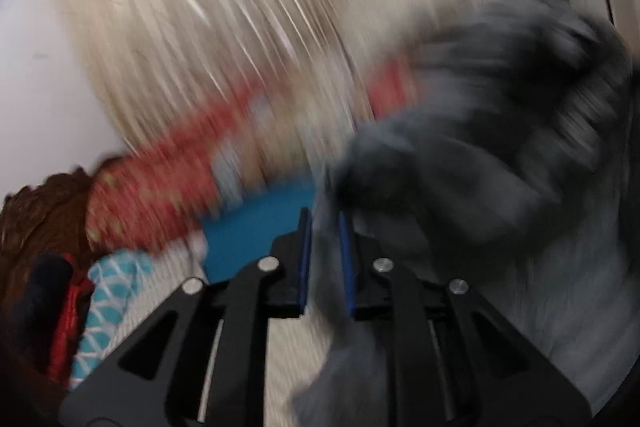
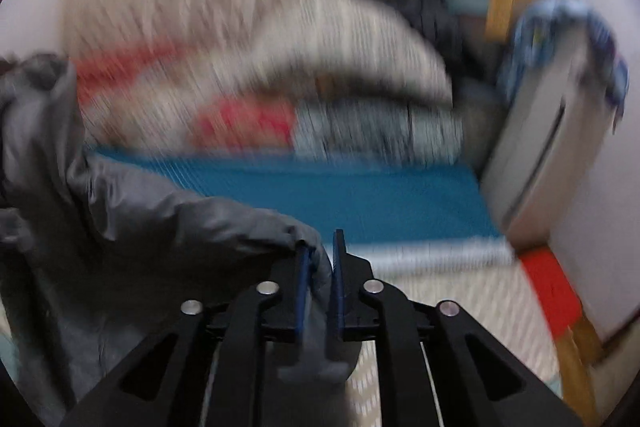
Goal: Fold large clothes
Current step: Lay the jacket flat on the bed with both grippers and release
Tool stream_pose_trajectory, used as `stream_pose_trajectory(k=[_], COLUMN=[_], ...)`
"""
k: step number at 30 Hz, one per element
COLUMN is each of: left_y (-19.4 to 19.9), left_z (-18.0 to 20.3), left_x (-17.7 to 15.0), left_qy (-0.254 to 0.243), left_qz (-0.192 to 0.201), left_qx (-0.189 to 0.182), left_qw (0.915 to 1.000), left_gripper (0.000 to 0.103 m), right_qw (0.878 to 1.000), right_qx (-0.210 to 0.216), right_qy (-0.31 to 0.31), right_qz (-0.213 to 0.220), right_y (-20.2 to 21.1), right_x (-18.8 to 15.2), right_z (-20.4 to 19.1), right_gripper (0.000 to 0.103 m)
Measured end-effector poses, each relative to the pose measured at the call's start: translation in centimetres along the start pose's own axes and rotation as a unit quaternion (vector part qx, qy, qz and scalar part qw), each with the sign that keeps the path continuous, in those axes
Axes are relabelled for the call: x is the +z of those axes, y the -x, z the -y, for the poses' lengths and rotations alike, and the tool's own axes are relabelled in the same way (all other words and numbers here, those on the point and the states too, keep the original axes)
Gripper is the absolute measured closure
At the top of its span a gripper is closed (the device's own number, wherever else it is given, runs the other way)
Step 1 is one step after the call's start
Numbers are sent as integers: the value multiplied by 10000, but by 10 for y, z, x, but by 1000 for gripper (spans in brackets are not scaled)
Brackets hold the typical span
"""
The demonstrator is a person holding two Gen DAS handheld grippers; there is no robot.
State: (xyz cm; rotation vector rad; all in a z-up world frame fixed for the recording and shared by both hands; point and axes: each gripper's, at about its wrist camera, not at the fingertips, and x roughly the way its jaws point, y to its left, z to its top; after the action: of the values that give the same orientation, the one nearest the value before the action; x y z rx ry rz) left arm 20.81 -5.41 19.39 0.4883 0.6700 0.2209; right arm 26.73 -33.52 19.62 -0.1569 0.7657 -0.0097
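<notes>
Two black two-finger grippers with blue pads: left gripper point(image 1: 326, 259), right gripper point(image 2: 320, 283). One grey, slightly shiny fabric garment point(image 2: 132, 219), pinched in both. One flat blue mat or sheet point(image 2: 360, 199). One red patterned cloth point(image 1: 160, 199). One teal-and-white lattice-print cloth point(image 1: 108, 303). One brown fuzzy item point(image 1: 44, 211). One white boxy appliance point(image 2: 536, 147) with one blue cloth point(image 2: 560, 23) draped on top. Rest too blurred to count.
</notes>
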Motion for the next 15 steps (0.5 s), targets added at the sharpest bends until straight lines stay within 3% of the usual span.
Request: stream_pose_trajectory(k=[1, 3, 7, 10, 11, 13, 15], left_y=[-24, -44, -36, -11, 6, 44, 80], left_z=[18, 42, 62, 56, 53, 51, 53], left_x=[-20, -61, -107, -117, -116, -118, -127], left_qy=[-248, -377, -625, -366, -169, 338, 662], left_qz=[-468, -774, -784, -619, -550, -253, 35], left_qx=[-10, -280, -449, -544, -741, -1369, -2028], left_qw=[9986, 9959, 9939, 9959, 9956, 9897, 9770], left_gripper=[90, 90, 90, 89, 86, 67, 57], right_qw=[9999, 9990, 9982, 9943, 9920, 9875, 9809], right_qx=[-3, 201, 253, 734, 924, 1263, 1679], right_qy=[-38, -18, -7, -489, -601, -788, -881], right_qz=[-161, -395, -540, -601, -608, -519, -423], right_y=[-12, -25, -16, 14, 28, 50, 74], right_x=[-12, -46, -90, -116, -122, -129, -144], right_z=[-1, -5, -5, 2, 1, -4, -14], right_gripper=[103, 103, 103, 103, 103, 103, 103])
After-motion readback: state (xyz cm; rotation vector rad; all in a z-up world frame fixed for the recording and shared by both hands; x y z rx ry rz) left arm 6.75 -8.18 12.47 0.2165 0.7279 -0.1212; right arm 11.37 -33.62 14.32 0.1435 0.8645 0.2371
